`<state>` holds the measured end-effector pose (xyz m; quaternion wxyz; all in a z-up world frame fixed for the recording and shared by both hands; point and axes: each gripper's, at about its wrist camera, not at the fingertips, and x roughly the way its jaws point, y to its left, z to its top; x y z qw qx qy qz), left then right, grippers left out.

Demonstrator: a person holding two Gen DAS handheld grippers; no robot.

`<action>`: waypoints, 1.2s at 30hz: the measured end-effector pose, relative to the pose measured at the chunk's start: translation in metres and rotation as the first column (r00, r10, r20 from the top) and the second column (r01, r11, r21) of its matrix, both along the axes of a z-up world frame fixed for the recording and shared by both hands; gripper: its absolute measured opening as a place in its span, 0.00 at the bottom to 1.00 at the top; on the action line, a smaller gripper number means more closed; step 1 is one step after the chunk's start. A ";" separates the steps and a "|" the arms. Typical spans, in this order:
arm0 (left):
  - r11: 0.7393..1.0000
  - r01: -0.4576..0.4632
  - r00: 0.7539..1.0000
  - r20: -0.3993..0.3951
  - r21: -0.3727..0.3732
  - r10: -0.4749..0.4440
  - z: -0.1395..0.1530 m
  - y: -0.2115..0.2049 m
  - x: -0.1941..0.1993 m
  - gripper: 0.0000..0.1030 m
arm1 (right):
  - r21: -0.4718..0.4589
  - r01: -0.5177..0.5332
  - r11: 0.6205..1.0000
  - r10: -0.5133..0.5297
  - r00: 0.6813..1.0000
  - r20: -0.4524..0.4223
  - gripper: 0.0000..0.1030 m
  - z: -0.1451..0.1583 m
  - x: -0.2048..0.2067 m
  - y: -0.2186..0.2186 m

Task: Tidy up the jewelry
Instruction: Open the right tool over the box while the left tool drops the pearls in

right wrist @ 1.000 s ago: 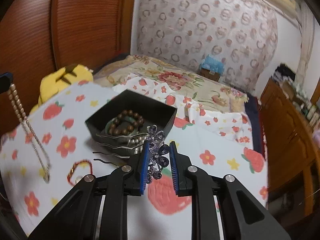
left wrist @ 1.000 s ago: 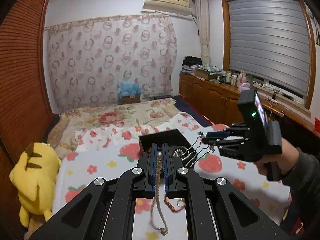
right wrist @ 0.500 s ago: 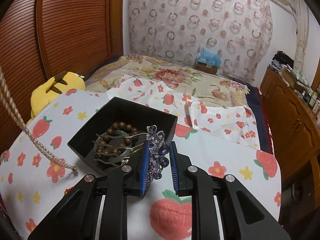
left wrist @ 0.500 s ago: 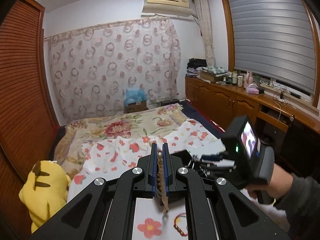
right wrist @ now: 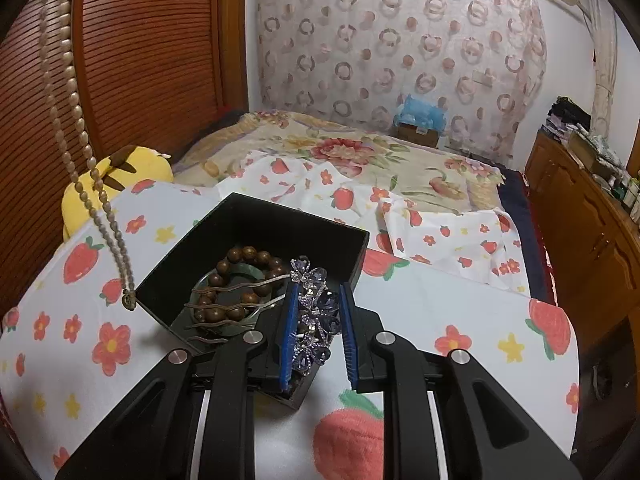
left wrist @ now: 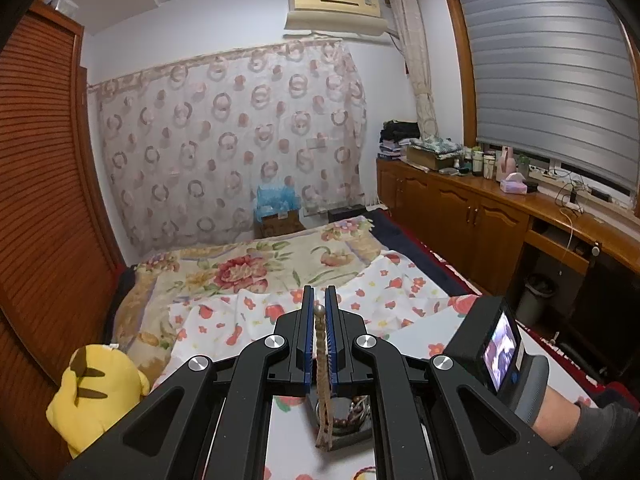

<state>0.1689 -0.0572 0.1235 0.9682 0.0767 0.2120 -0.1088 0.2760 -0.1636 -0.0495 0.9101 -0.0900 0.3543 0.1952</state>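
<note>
Two grippers | left point(left wrist: 319, 316) — beaded necklace point(left wrist: 322, 364) | right point(right wrist: 319, 330) — crystal hairpin point(right wrist: 314, 312)

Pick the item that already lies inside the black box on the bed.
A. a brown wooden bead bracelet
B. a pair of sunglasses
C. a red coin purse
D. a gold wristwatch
A: the right wrist view shows a brown bead bracelet lying on the floor of the black box, over a green bangle; no watch, purse or sunglasses is in there.
</note>
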 end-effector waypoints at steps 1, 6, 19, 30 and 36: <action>1.000 0.000 1.000 -0.004 0.001 0.000 -0.001 -0.003 0.004 0.05 | 0.001 -0.002 1.000 0.002 1.000 0.004 0.22 0.000 -0.001 0.000; 1.000 -0.002 1.000 -0.016 -0.003 0.002 -0.003 -0.011 0.023 0.05 | 0.000 -0.019 1.000 0.019 1.000 0.017 0.22 0.000 -0.003 0.002; 1.000 -0.009 1.000 -0.021 0.013 0.010 -0.005 -0.015 0.041 0.05 | 0.042 -0.038 0.998 0.036 0.999 0.037 0.26 0.008 -0.019 -0.013; 0.999 -0.046 0.999 -0.012 0.003 0.046 -0.002 -0.009 0.054 0.05 | 0.060 -0.048 0.997 0.045 0.998 0.054 0.27 0.012 -0.041 -0.029; 0.999 -0.052 0.999 -0.013 0.008 0.052 -0.004 -0.008 0.059 0.05 | 0.059 -0.055 0.997 0.052 0.997 0.050 0.27 0.008 -0.048 -0.029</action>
